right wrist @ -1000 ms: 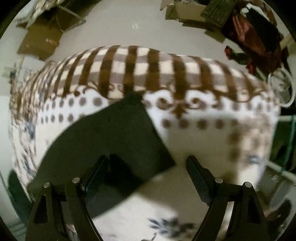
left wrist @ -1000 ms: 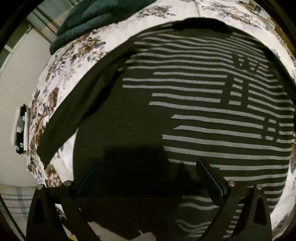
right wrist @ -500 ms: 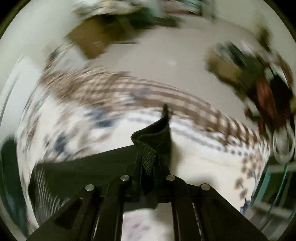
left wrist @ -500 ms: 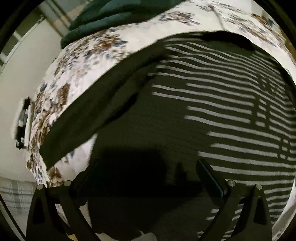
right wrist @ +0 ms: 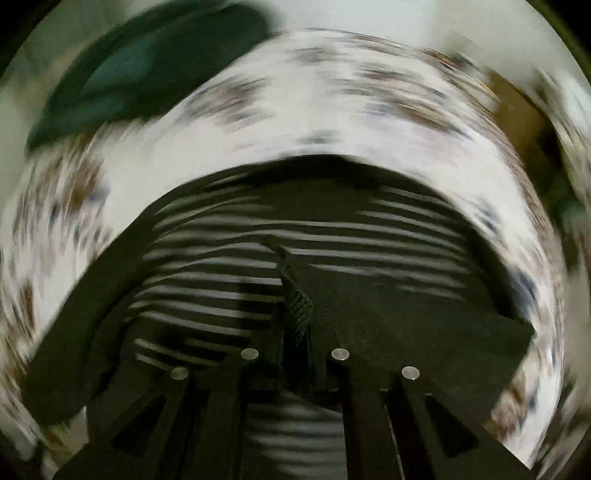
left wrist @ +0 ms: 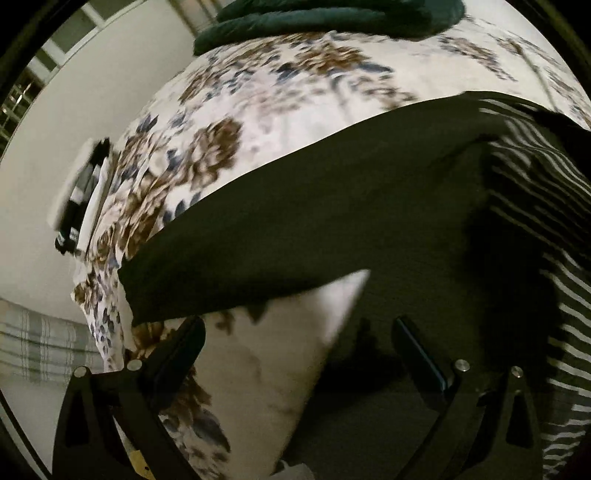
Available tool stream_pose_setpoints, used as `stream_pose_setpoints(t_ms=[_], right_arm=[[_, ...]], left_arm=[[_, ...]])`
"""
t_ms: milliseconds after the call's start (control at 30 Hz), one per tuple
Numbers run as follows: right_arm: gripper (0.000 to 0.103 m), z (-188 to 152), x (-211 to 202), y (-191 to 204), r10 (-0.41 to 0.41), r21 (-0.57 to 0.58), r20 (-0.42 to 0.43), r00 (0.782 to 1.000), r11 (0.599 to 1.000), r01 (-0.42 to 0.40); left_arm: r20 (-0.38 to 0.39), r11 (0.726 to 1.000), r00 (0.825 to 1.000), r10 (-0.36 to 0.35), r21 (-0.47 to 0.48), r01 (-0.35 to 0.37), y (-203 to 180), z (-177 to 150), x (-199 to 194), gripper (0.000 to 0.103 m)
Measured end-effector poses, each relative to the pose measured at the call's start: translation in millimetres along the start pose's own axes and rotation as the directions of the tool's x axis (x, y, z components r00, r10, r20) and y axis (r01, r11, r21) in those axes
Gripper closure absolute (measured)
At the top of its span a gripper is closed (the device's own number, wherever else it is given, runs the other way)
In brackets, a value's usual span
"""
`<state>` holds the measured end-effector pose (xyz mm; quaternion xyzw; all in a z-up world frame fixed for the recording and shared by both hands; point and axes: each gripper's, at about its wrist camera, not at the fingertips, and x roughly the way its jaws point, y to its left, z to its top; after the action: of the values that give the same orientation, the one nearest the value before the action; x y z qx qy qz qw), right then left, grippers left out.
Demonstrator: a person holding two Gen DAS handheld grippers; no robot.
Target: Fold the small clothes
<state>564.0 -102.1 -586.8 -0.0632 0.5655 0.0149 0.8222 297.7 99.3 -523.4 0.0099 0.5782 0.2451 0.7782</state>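
Observation:
A dark sweater with white stripes (right wrist: 303, 236) lies flat on a floral bedspread (left wrist: 258, 103). My right gripper (right wrist: 297, 325) is shut on the cuff of its right sleeve (right wrist: 301, 306) and holds that sleeve over the striped body. In the left wrist view the plain dark left sleeve (left wrist: 295, 221) stretches out to the left, and the striped body (left wrist: 535, 192) is at the right. My left gripper (left wrist: 299, 339) is open, low over the bedspread in the gap between that sleeve and the sweater's side.
A dark green garment (left wrist: 325, 18) lies bunched at the far side of the bed; it also shows in the right wrist view (right wrist: 140, 62). The bed's left edge (left wrist: 92, 229) drops to a pale floor. The right wrist view is motion-blurred.
My right gripper closed on the sleeve cuff and swung it from the bedspread over the striped body. My left gripper moved left, off the body toward the left sleeve.

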Motion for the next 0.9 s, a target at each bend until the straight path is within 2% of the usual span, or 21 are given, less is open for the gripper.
stream_pose_setpoints(t_ms=[67,167,300,367,433,467,500,533,567,667,800,867,900], right_arm=[[0.094,-2,7,60,0.001,-0.076,-0.015,1.0,0.997,-0.003],[0.094,-6,23,113,-0.008,-0.149,-0.032,0.999,0.989,0.003],[0.094,-14,44,144,-0.051,-0.202,-0.065,0.997,0.979,0.037],[0.093,-19,47,143,-0.053,-0.208,-0.087,0.995,0.977,0.034],[0.091,-21,45,132,0.008,-0.167,-0.121,0.993,0.986,-0.029],[0.083,-23,40,121,0.073,-0.117,-0.142,0.987,0.989,-0.09],[0.064,-27,32,104,0.17,-0.034,-0.157,0.973,0.983,-0.178],[0.051,-34,22,85,0.257,0.05,-0.152,0.954,0.966,-0.252],[0.034,-43,11,67,0.299,0.112,-0.138,0.944,0.952,-0.285],[0.032,-69,-11,24,0.324,0.233,-0.121,0.938,0.928,-0.29],[0.032,-115,-24,-31,0.272,0.352,-0.15,0.951,0.913,-0.206],[0.032,-127,-22,-48,0.253,0.386,-0.158,0.954,0.905,-0.176],[0.032,-137,-19,-56,0.234,0.403,-0.167,0.958,0.903,-0.15]], left_arm=[[-0.006,1.0,1.0,0.002,-0.018,-0.002,11,2,10,0.0],[-0.021,0.999,1.0,-0.002,-0.041,0.002,24,5,22,0.0],[-0.031,0.998,0.999,-0.016,-0.061,0.014,34,12,35,0.0],[-0.033,0.997,0.999,-0.026,-0.072,0.023,40,15,38,0.0],[-0.031,0.996,0.999,-0.037,-0.083,0.035,48,18,38,0.0],[-0.034,0.995,0.998,-0.046,-0.091,0.043,56,19,36,0.0],[-0.038,0.993,0.998,-0.057,-0.103,0.053,63,19,35,0.0],[-0.037,0.991,0.997,-0.067,-0.115,0.062,71,18,33,0.0],[-0.037,0.989,0.996,-0.075,-0.127,0.07,80,17,31,0.0],[-0.059,0.979,0.994,-0.097,-0.183,0.085,119,9,31,0.0],[-0.104,0.944,0.983,-0.153,-0.309,0.114,170,-2,44,0.0],[-0.116,0.908,0.977,-0.177,-0.402,0.117,198,-10,56,0.0],[-0.129,0.879,0.973,-0.193,-0.463,0.113,214,-15,66,0.0]])
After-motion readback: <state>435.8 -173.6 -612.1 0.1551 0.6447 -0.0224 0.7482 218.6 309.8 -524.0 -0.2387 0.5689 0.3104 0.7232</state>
